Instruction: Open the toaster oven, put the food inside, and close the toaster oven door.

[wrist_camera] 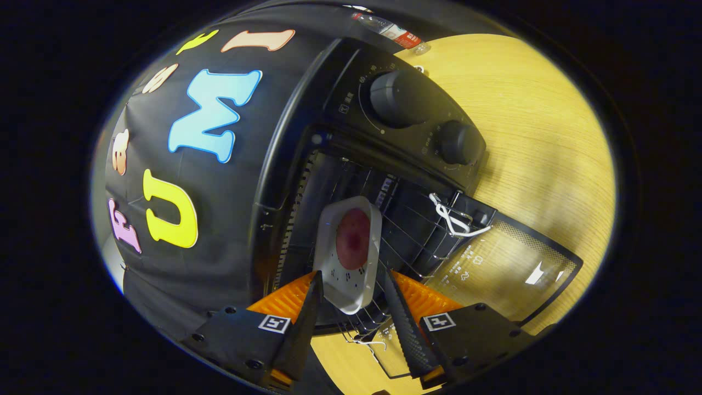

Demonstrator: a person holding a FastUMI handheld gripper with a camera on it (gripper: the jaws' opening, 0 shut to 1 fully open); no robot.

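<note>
Food tray lies between parted gripper fingers.

matt black toaster oven, glossy glass door, wire metal rack, wood-grain table, ribbed fingers.

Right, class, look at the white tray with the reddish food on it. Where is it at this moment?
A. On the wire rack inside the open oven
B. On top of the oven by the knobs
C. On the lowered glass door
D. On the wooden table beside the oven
A: the white tray rests on the wire rack inside the open oven, with the gripper fingers apart on either side of its near end.
</note>
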